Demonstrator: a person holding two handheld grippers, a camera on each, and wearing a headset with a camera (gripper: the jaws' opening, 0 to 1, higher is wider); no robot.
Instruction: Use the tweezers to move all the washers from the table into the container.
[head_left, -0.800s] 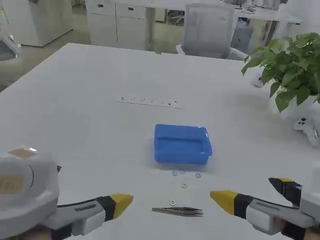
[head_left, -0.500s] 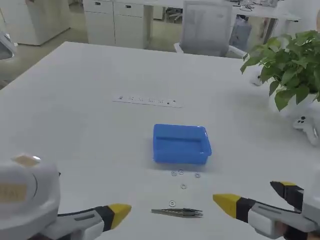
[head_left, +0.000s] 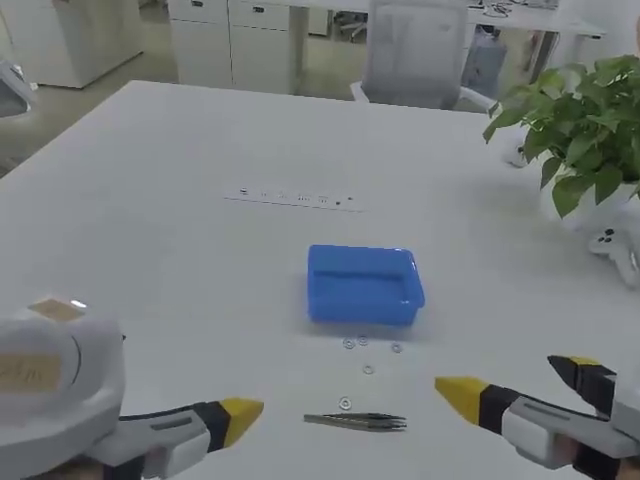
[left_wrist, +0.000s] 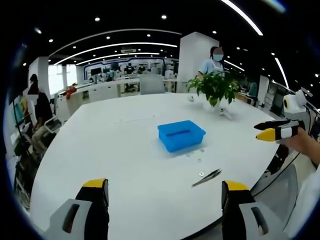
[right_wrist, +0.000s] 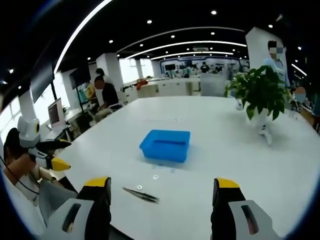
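Lower centre of the head view: the tweezers (head_left: 356, 421) lie flat on the white counter (head_left: 150, 200), touching neither tool. Five washers (head_left: 368, 370) are scattered just above them in the frame. One lies just beside the tweezers, one sits midway, and three lie close to the near wall of the blue container (head_left: 365, 285). All five are on the counter, outside the container, which stands at mid-frame.

The right tongs (head_left: 512, 380) enter from the lower right with their jaws spread wide, gripping nothing. The left tongs (left_wrist: 165, 185) are equally wide in their own view, with bare counter between the yellow tips. In the head view their grey body covers the lower left corner, and one yellow tip shows. Bare counter separates both tools from the tweezers.

Surroundings in the head view:
- A socket strip (head_left: 295, 200) is set into the counter above the container.
- A potted plant (head_left: 585, 130) fills the upper right, with a small white device (head_left: 615, 250) below it whose kind cannot be told.
- A grey chair (head_left: 418, 50) stands at top centre.
- White cabinets (head_left: 235, 40) stand at top left.

The left gripper view adds a standing person (left_wrist: 212, 62) behind the plant, and it shows the right tongs at its right edge. The right gripper view adds seated people (right_wrist: 105, 92) at upper left and a monitor (right_wrist: 55, 112), with the left tongs at its left edge.
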